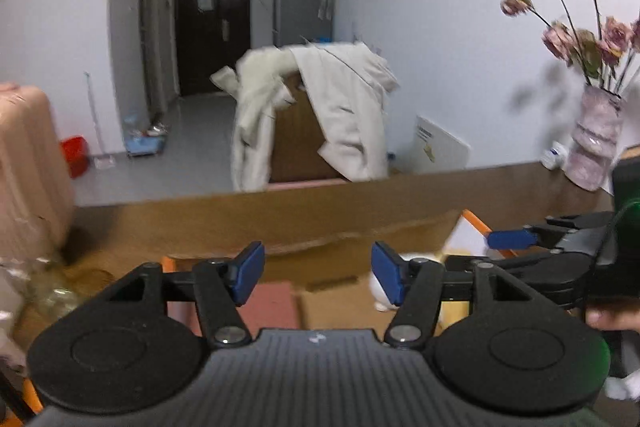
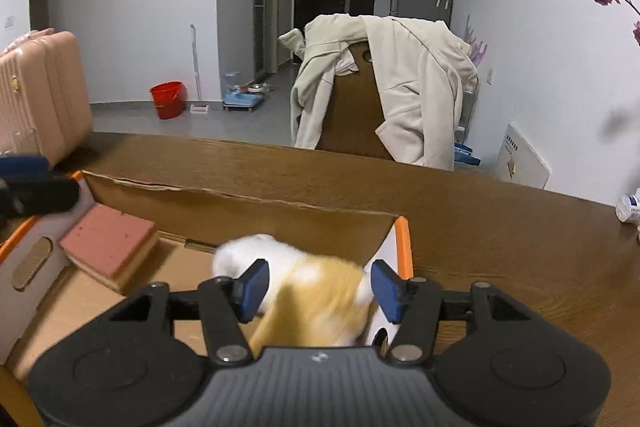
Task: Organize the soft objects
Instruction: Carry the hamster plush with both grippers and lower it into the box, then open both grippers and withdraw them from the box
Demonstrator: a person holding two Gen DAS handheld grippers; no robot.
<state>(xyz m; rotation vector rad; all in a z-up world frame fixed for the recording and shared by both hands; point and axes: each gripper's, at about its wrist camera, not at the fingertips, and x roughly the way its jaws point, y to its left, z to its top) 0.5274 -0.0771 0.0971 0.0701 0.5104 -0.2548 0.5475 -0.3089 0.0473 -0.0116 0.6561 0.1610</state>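
Right wrist view: the right gripper [image 2: 318,291] hangs over the open brown cardboard box with orange-edged white end flaps [image 2: 402,239] on the brown wooden table [image 2: 500,227], its blue pads spread wide. Between them, though seemingly not pinched, sits a blurred white and orange-yellow plush toy [image 2: 308,291], over the box's right end. A pink sponge block on a tan base [image 2: 108,243] already lies against the box's left end. Judging from this, the step in hand is dropping the plush into the box; the next move would call for drawing the gripper up clear of the toy and seeking the next soft item. The left gripper [image 1: 318,275], seen from its own camera, also stands wide apart and holds nothing, hovering above the box's left part. Motion blur hides the plush's shape and whether it touches the box floor or a pad; the gripper body covers its lower half, and the box's near wall is cut off.
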